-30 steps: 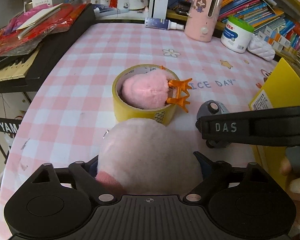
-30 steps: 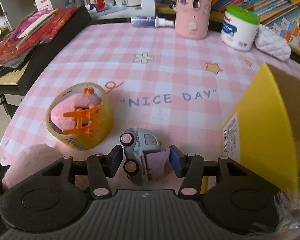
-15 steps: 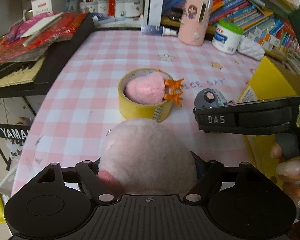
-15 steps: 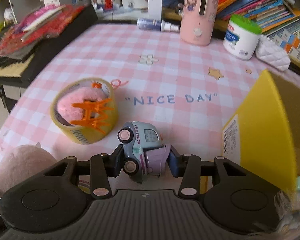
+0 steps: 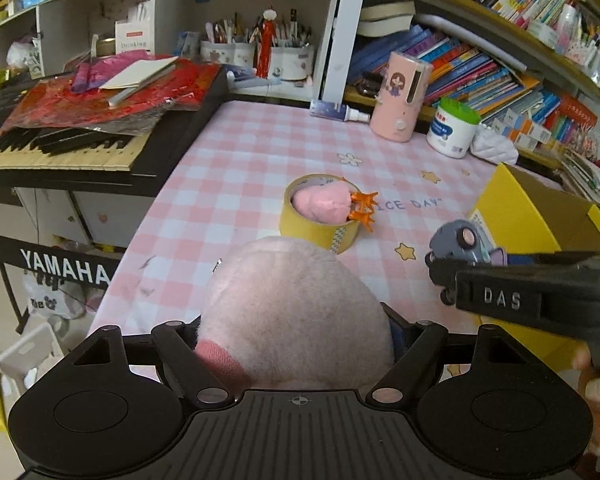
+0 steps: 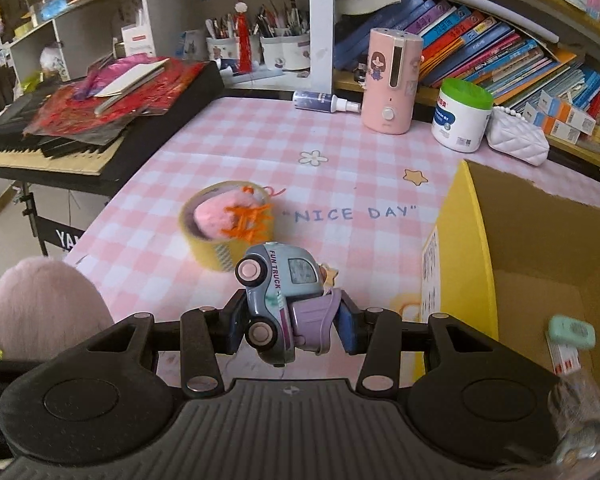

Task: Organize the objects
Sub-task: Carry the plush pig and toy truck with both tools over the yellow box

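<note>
- Pink plush ball (image 5: 296,308) and toy truck (image 6: 282,300) are being held clamped in the left gripper (image 5: 296,344) and right gripper (image 6: 290,322) fingers above the tabletop (image 6: 260,140).
- Both are apparently being carried toward the yellow box (image 6: 464,240); release inside is called for next.

Tape roll (image 6: 224,236) mid-worktop (image 6: 260,136), hair clip (image 6: 248,220) inside. Box (image 6: 460,248) at three o'clock, jar (image 6: 460,116) at one, keyboard (image 6: 52,148) at ten.

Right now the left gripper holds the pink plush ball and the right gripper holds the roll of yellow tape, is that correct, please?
Not quite. The right gripper is shut on the toy truck, as the right wrist view shows; the roll of yellow tape sits on the table. The left gripper does hold the pink plush ball.
</note>
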Action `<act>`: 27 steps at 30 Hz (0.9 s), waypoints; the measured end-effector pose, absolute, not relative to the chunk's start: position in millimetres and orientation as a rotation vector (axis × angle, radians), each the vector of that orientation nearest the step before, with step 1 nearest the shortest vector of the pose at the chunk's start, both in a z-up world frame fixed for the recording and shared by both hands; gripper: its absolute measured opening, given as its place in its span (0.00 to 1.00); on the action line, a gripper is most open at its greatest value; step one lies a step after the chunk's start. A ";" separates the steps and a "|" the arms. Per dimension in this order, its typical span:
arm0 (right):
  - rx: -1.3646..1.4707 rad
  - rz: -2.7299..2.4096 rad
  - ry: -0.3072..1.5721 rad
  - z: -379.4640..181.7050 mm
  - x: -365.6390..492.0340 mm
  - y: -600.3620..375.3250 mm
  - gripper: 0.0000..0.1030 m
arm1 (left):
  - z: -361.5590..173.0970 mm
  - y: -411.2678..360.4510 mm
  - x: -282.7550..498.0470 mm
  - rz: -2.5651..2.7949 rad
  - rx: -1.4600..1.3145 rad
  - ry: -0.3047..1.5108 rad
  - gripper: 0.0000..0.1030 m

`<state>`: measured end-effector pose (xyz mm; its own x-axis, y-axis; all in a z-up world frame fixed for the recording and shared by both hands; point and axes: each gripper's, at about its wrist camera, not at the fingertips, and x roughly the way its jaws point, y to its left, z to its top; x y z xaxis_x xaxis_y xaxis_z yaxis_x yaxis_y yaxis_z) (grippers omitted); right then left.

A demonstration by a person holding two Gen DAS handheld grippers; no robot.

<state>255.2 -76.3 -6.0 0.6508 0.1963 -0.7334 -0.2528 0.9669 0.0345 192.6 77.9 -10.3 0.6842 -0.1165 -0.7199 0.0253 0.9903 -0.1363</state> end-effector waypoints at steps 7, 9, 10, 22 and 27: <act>-0.064 0.232 0.826 -5.7 211.4 -76.2 0.41 | -9.6 80.6 157.1 -0.114 -0.122 0.803 0.77; -0.060 0.223 0.824 -5.7 200.4 -75.9 0.41 | -10.4 83.2 145.7 -0.118 -0.128 0.802 0.77; -0.058 0.219 0.825 -6.0 193.2 -75.9 0.41 | -10.5 84.4 139.8 -0.120 -0.131 0.802 0.77; -0.026 0.186 0.822 -5.0 117.5 -72.5 0.41 | -3.3 99.9 75.2 -0.133 -0.146 0.775 0.77; -0.007 0.168 0.802 -0.7 92.6 -75.1 0.41 | 0.6 97.1 57.1 -0.160 -0.132 0.764 0.77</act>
<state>92.6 -75.1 -0.7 0.6825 0.1471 -0.7159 -0.1526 0.9866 0.0573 57.1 97.1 0.6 0.7111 -0.1914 -0.6765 0.0957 0.9796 -0.1766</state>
